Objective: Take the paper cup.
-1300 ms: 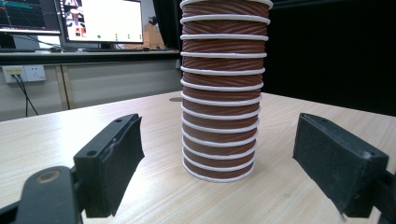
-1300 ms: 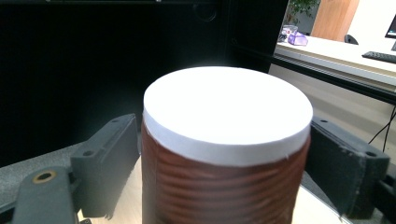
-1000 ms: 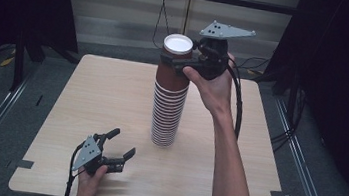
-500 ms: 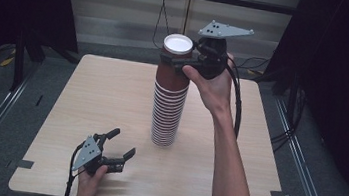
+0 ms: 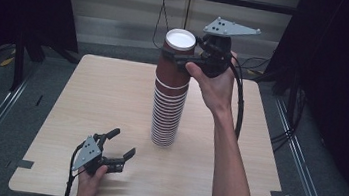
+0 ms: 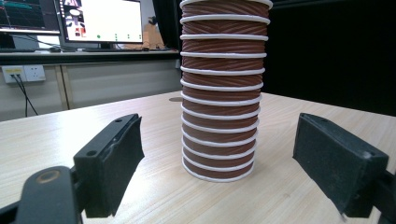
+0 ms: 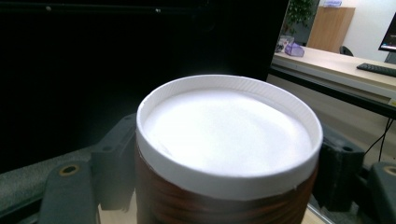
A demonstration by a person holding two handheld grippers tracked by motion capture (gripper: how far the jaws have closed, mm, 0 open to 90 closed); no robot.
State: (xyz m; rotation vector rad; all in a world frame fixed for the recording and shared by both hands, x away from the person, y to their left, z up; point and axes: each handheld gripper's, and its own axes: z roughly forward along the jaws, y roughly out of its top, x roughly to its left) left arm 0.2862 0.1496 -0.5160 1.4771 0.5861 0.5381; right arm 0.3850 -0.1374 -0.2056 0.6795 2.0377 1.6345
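**Mia:** Has anything moved since a second ago?

**Ben:** No. Both hands have stayed where they were, and the stack of cups [image 5: 168,102] stands in the same spot.

**Mia:** Where is the stack?

**Ben:** It stands upright near the middle of the counter [image 5: 87,97]. The cups are brown with white rims, one inside the other, and the pile is tall.

**Mia:** What is the right gripper [image 5: 183,58] doing?

**Ben:** It is up at the top of the stack. Its black jaws sit on both sides of the top cup [image 5: 177,55], just under the white rim, and they press on it. In the right gripper view the top cup [image 7: 229,154] sits right between the jaws, with its white inside showing.

**Mia:** And the left gripper [image 5: 121,144]?

**Ben:** It rests low on the counter, near the person's edge, apart from the stack. Its jaws are spread wide and hold nothing. In the left gripper view they point at the bottom of the stack [image 6: 219,102], which stands between them, farther off.
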